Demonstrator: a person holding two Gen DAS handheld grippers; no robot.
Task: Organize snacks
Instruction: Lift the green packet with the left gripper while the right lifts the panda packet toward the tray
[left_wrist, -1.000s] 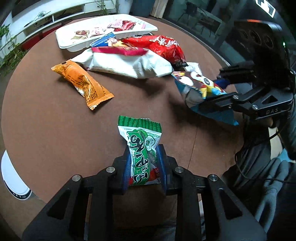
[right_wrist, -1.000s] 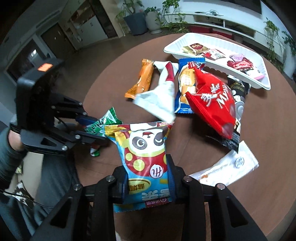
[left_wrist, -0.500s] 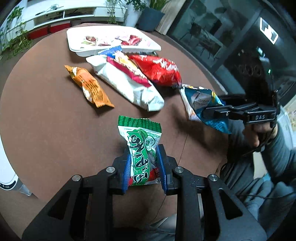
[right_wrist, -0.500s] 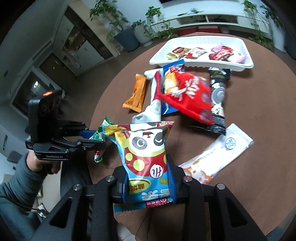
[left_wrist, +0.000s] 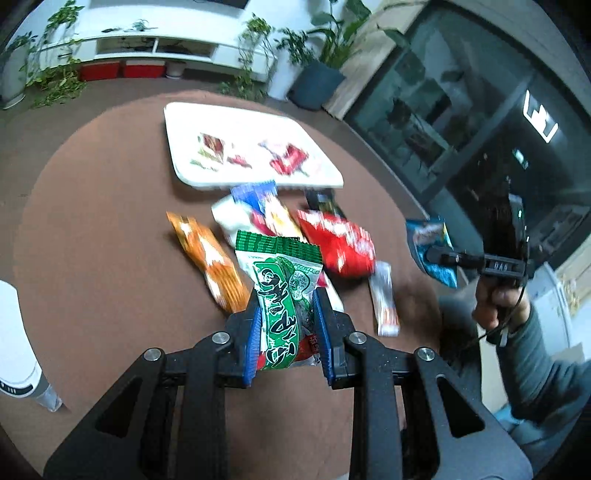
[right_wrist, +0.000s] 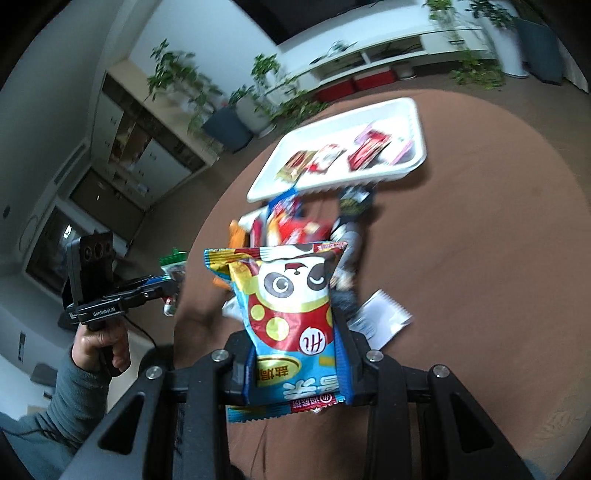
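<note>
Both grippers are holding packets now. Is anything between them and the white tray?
Yes. The loose snack pile lies on the table just in front of the white tray, between it and both the green packet and the panda bag. Both packets are held above the table, so carrying over it looks feasible.

The small wrappers in the white rectangular plastic tray (left_wrist: 258, 122) are smeared by motion blur in both views, so their print cannot be read. The green-and-white crinkled snack packet (left_wrist: 282, 291) covers part of the white pouch behind it, and its lower end is lost between the blue pads of the left claw (left_wrist: 286, 332). The blue panda-printed snack bag (right_wrist: 291, 314) hides most of the loose pile on the round brown surface (right_wrist: 480, 258), where a black packet (right_wrist: 351, 206) is too blurred to tell.
</note>
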